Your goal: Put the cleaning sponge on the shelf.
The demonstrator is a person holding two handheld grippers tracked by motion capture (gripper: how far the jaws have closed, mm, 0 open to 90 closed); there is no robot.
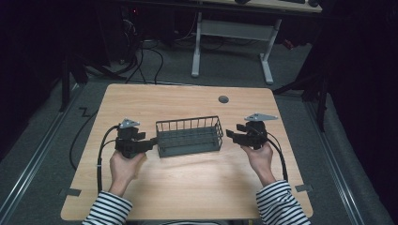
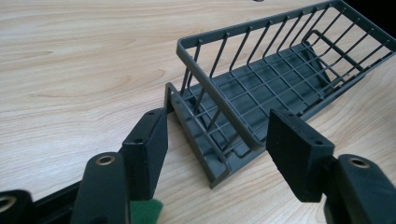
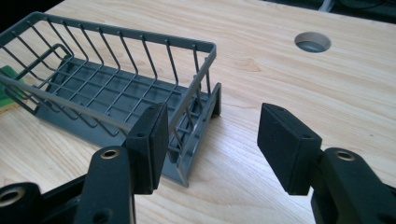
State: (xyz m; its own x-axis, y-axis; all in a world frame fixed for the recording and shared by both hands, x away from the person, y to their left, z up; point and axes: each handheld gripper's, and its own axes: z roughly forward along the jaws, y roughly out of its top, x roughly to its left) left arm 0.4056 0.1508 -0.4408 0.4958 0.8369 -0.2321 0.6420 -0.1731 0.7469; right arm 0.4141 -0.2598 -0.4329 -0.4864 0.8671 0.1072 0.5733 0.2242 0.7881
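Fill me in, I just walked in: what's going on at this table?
A person holds a gripper in each hand at either end of a grey wire basket on the wooden table. The left gripper and right gripper both stand open. Neither grips the basket, which rests on the table.

Wire basket (image 1: 189, 136): dark grey all over, wires and base tray alike. Table (image 1: 187, 187): light wood, pale beige with fine darker grain streaks; round grey hole (image 1: 223, 99) near far edge. Left gripper (image 1: 151, 143): black body, black matte fingers (image 2: 147, 149), brass-coloured screw rings, grey plate on top (green scrap showing at its base). Right gripper (image 1: 231, 134): same black, grey plate. Sleeves (image 1: 280, 204): black-and-white horizontal stripes. Floor (image 1: 225, 70): grey carpet.
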